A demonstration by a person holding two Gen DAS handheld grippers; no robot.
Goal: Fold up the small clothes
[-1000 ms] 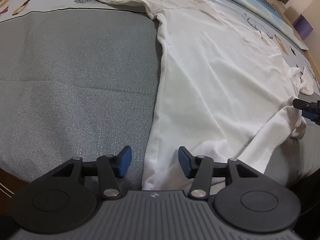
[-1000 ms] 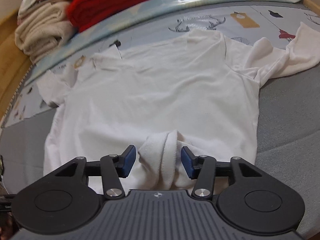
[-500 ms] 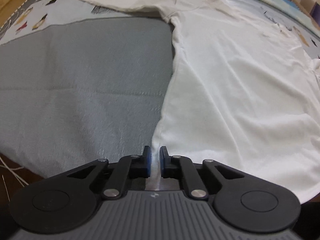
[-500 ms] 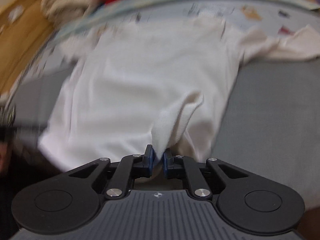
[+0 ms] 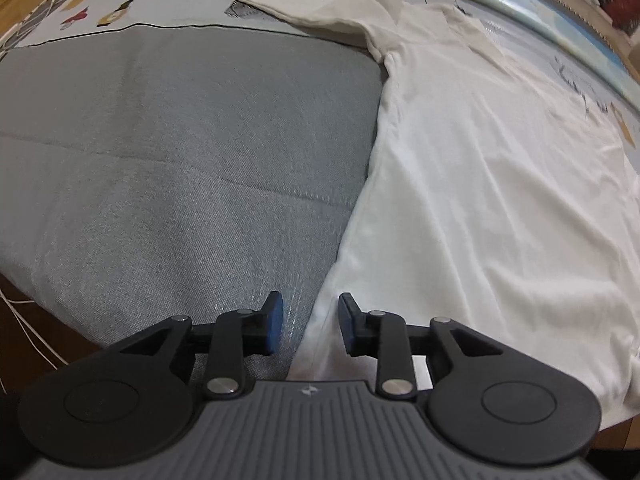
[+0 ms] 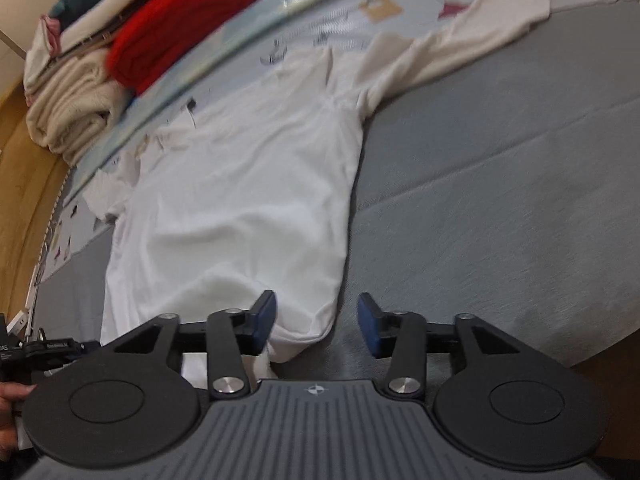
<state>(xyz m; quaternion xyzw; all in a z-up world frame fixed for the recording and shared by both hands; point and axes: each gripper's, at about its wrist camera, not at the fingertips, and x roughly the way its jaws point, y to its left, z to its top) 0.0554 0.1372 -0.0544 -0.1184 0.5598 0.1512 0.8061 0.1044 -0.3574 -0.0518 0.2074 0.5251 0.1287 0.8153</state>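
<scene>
A white long-sleeved shirt (image 5: 500,184) lies spread front-down on a grey mat (image 5: 160,152), one sleeve stretched toward the far left. My left gripper (image 5: 310,328) hovers at the shirt's near left hem corner. Its jaws are opening, the hem edge lies loose between them, and the pads do not press it. In the right wrist view the shirt (image 6: 240,200) lies flat with its other sleeve (image 6: 480,36) running to the far right. My right gripper (image 6: 316,322) is at the near right hem corner. Its jaws are opening too, with the corner lying loose beside the left pad.
A stack of folded clothes, cream (image 6: 72,112) and red (image 6: 184,20), sits beyond the shirt's collar. A patterned play mat (image 5: 120,4) borders the grey mat, with wooden floor (image 6: 16,168) past it. A hand (image 6: 12,396) shows at the lower left edge.
Both grippers closed on the hem half a second ago and have now let go. The right one moved right, and the bunched cloth it held now lies flat.
</scene>
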